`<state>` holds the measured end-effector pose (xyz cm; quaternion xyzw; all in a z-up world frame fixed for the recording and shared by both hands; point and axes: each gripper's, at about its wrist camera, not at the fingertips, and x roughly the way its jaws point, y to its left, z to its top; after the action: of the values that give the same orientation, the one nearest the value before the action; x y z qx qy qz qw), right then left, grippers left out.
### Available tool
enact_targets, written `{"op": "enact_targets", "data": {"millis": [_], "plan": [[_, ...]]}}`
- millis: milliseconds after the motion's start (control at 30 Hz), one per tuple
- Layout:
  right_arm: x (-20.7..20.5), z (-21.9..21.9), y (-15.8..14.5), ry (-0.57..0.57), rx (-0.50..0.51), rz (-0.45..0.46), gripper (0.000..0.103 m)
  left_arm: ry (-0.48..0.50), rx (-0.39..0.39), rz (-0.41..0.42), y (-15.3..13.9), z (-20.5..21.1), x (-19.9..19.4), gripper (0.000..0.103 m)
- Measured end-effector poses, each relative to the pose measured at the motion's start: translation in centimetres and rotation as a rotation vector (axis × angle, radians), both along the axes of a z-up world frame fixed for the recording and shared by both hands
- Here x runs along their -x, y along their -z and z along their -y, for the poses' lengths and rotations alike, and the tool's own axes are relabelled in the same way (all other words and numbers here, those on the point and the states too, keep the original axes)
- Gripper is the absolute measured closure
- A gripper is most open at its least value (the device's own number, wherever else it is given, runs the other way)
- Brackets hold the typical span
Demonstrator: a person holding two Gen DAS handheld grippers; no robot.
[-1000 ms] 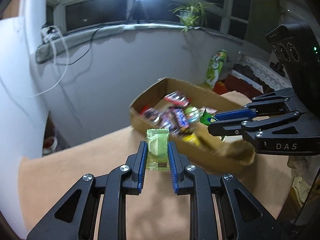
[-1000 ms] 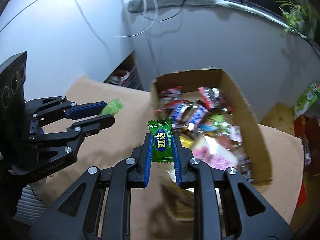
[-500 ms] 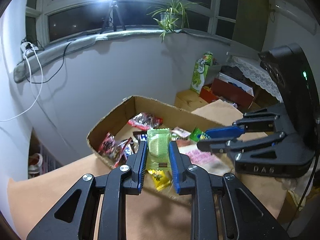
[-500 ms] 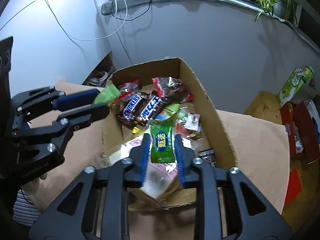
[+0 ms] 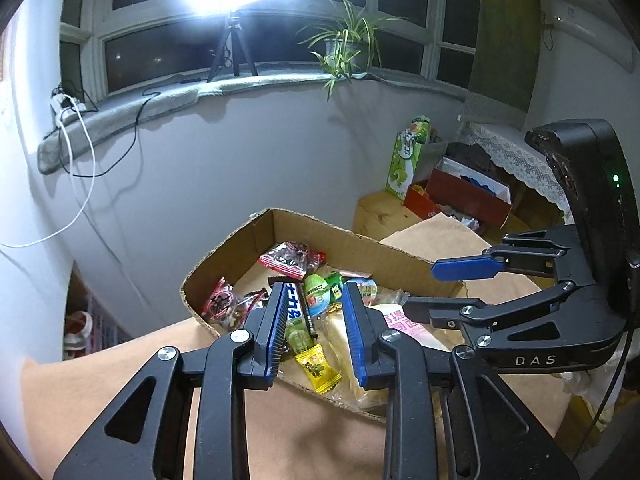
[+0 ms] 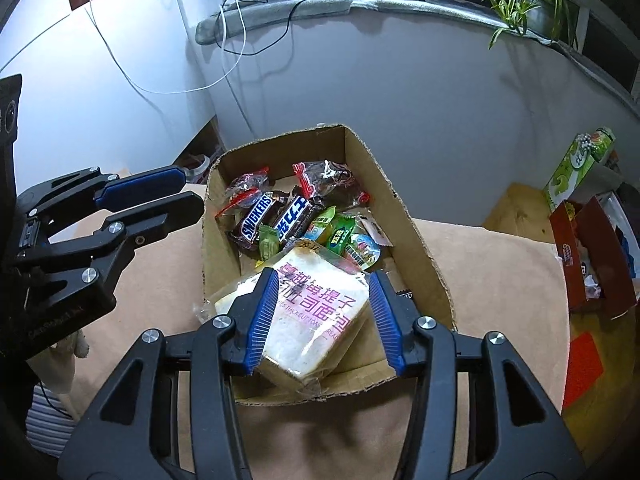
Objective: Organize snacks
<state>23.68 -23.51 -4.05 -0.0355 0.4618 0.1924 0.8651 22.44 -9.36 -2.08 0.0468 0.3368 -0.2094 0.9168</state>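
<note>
An open cardboard box (image 6: 416, 236) sits on the tan table and holds several snacks: Snickers bars (image 6: 256, 214), red-sealed packets, green candies (image 6: 339, 237) and a wrapped bread slice (image 6: 316, 316). The box also shows in the left wrist view (image 5: 360, 242). My left gripper (image 5: 314, 312) is open and empty above the box's near-left side. A light green wafer pack (image 5: 298, 338) lies in the box just below it. My right gripper (image 6: 322, 312) is open and empty above the bread slice.
The tan table (image 6: 492, 280) ends close behind the box, near a grey wall. To the right stand a wooden crate (image 5: 380, 216), a red box (image 5: 460, 196) and a green carton (image 5: 406, 158). A potted plant (image 5: 344, 54) sits on the windowsill.
Both grippers moved over the box and opened. The left let go of the light green wafer pack and the right let go of the green candy; both now lie in the box.
</note>
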Motion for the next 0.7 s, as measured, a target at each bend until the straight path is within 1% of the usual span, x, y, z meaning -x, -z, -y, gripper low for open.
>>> {"op": "enact_targets", "data": {"millis": [133,200,233,267,300,367,400,467,533,633,700], "plan": [[0.9,0.1,-0.6,0.008,-0.002,0.020,0.052,-0.005,0.001,0.016,-0.5,0.1,0.8,0.077],[1.5,0.2,-1.0,0.017,0.002,0.039,0.044,-0.006,0.001,0.023,-0.7,0.1,1.3,0.076],[2.0,0.2,-1.2,0.023,0.006,0.055,0.037,-0.009,0.001,0.029,-0.8,0.0,1.6,0.075],[2.3,0.3,-1.4,0.029,0.008,0.068,0.032,-0.011,0.001,0.033,-0.9,0.0,1.9,0.068],[2.8,0.3,-1.6,0.034,0.008,0.084,0.030,-0.014,0.001,0.039,-1.1,0.0,2.2,0.057],[3.7,0.3,-2.1,0.041,0.007,0.112,0.026,-0.034,0.009,0.058,-1.4,-0.3,3.0,0.046],[4.0,0.3,-2.3,0.047,0.008,0.125,0.024,-0.042,0.011,0.063,-1.5,-0.4,3.2,0.042],[4.9,0.3,-2.7,0.066,0.017,0.161,0.017,-0.065,0.018,0.074,-1.7,-0.6,3.8,0.037],[5.7,0.3,-3.0,0.079,0.029,0.193,0.013,-0.090,0.034,0.077,-1.9,-1.0,4.2,0.032],[6.8,0.3,-3.3,0.100,0.050,0.231,0.011,-0.122,0.056,0.079,-2.1,-1.6,5.0,0.030],[7.4,0.6,-3.5,0.117,0.057,0.250,0.009,-0.140,0.046,0.092,-2.1,-1.6,5.5,0.024]]}}
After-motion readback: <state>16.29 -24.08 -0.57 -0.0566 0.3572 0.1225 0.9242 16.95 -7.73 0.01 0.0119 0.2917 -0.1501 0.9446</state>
